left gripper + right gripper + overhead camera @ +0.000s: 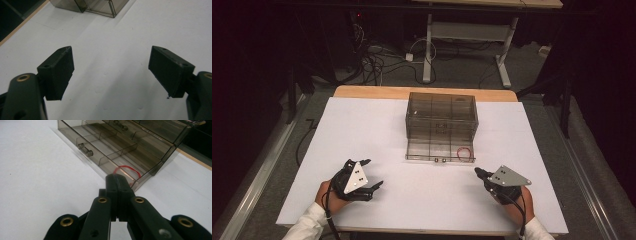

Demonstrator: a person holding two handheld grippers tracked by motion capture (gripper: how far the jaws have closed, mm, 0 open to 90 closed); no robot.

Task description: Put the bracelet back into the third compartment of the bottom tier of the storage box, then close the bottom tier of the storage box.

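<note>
A smoky clear plastic drawer box (441,116) stands at the middle back of the white table (377,127). Its bottom drawer (439,152) is pulled out toward me, split into compartments. A red rubber band (464,153) lies in the drawer's right compartment, and the same red band (126,171) shows just beyond my right gripper's tips. My right gripper (478,172) rests low at the front right, shut with nothing between its jaws, pointing at the drawer's right corner. My left gripper (373,173) sits at the front left, open wide and empty, over bare table (110,75).
The drawer has a small knob-like handle (85,149) on its front. A wooden table edge (362,92) shows behind the white sheet. Beyond it, cables and a desk frame (428,55) stand on the floor.
</note>
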